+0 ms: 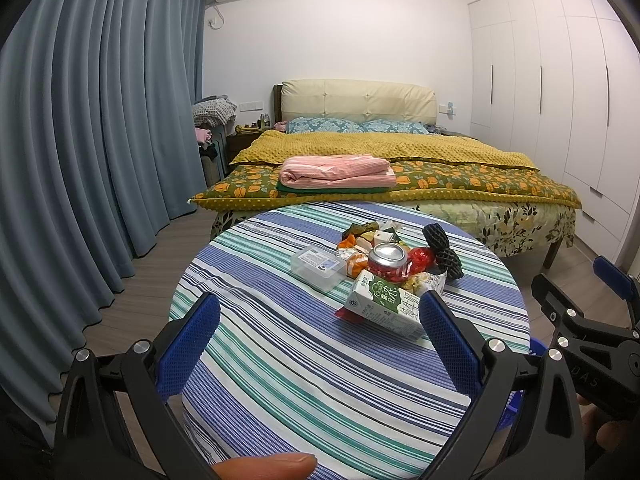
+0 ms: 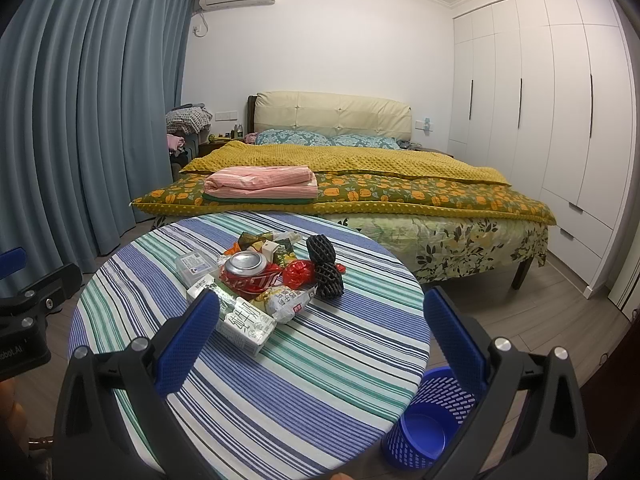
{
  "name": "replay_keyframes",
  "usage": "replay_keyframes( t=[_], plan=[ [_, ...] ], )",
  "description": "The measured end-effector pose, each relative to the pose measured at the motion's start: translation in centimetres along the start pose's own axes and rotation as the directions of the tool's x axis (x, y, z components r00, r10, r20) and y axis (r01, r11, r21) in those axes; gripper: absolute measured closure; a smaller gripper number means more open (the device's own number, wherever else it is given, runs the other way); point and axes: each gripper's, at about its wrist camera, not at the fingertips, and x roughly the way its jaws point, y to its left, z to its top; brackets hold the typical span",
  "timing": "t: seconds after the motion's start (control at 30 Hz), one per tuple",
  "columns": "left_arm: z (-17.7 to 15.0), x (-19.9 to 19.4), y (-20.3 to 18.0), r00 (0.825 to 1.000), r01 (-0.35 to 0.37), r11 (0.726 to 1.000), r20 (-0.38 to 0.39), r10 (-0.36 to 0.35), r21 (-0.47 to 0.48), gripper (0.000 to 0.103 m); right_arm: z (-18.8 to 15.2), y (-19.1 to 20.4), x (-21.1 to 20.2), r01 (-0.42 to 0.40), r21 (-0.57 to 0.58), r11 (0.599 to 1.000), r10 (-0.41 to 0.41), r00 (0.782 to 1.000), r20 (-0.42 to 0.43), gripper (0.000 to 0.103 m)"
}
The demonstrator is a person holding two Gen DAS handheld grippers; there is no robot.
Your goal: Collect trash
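A thumb (image 1: 272,466) lies along the bottom edge of the left wrist view, nearest the lens, and above it the left gripper (image 1: 320,312) holds its blue-padded jaws spread wide with nothing between them but striped tablecloth. The right gripper (image 2: 320,312) fills the lower part of its own view the same way, jaws wide apart and empty.

Only the right wrist view shows the blue perforated bin (image 2: 428,420) properly: it sits on the floor at lower right, just beside the round table (image 2: 248,400), open mouth facing the camera. The left wrist view catches only slivers of the bin at its right edge. That view instead shows the right gripper's black frame at right; the other view has the left gripper's frame at its left edge.

The trash sits in one heap at the middle of the table, in the centre of both frames. Nearest is a green-and-white milk carton (image 1: 384,310) lying on its side. Behind it a crushed red can (image 2: 250,274) stands with its silver top up, beside a clear plastic box (image 1: 318,266), a crumpled red wrapper (image 2: 298,272), a printed snack packet (image 2: 286,300) and a black foam net (image 2: 324,268).
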Motion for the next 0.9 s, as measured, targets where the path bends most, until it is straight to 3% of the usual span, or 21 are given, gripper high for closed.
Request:
replay_keyframes(
  t=[0.9],
  plan=[
    [0.04,-0.03,-0.12,1.000,0.002,1.000,-0.002,-0.002,-0.001,0.004,-0.06,0.00,0.03,-0.001,0.000,1.000,0.001,1.000,-0.001,0.005]
  ],
)
